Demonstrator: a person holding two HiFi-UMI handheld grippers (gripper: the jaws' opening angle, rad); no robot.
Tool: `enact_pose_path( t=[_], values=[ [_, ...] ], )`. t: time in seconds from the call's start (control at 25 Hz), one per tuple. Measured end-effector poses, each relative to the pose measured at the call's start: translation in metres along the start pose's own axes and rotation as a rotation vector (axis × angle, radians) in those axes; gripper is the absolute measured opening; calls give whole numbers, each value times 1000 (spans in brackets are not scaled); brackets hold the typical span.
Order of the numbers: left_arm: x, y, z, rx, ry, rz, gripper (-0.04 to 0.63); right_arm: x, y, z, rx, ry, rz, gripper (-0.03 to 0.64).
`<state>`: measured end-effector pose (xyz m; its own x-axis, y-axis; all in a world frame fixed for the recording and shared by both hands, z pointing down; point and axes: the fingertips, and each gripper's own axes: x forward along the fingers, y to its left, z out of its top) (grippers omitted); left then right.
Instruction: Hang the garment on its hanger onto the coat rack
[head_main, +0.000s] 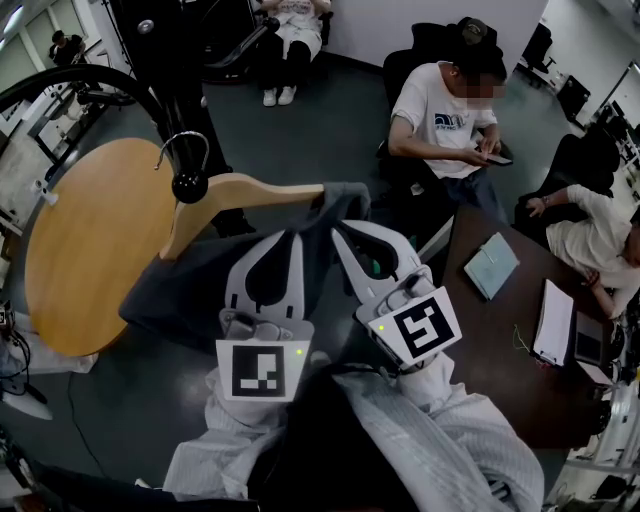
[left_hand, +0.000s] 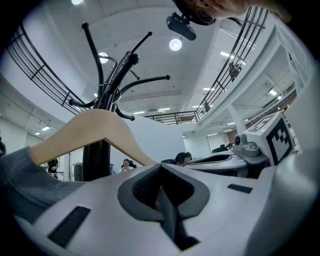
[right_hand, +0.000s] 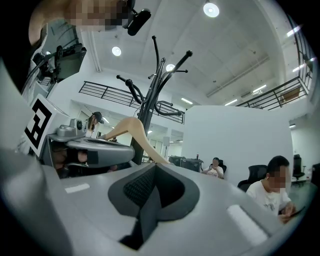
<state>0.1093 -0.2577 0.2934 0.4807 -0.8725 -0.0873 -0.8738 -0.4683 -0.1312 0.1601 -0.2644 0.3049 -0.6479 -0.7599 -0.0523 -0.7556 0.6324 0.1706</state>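
Grey garment (head_main: 185, 290) on wooden hanger (head_main: 250, 190)

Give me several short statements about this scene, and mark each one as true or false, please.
1. The hanger is wooden and has a metal hook. True.
2. The garment on the hanger is bright red. False: it is grey.
3. Both claws stand wide open. False: the left claw and the right claw are both closed.
4. A seated person in a white T-shirt looks at a phone. True.
5. The round table has a black top. False: its top is light wood.
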Motion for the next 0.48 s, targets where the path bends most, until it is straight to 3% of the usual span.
enact_pose_path(
  t=[0.48],
  values=[
    [-6, 1, -1, -1, 11, 8, 5, -1, 5, 0, 2, 2, 7, 1]
  ],
)
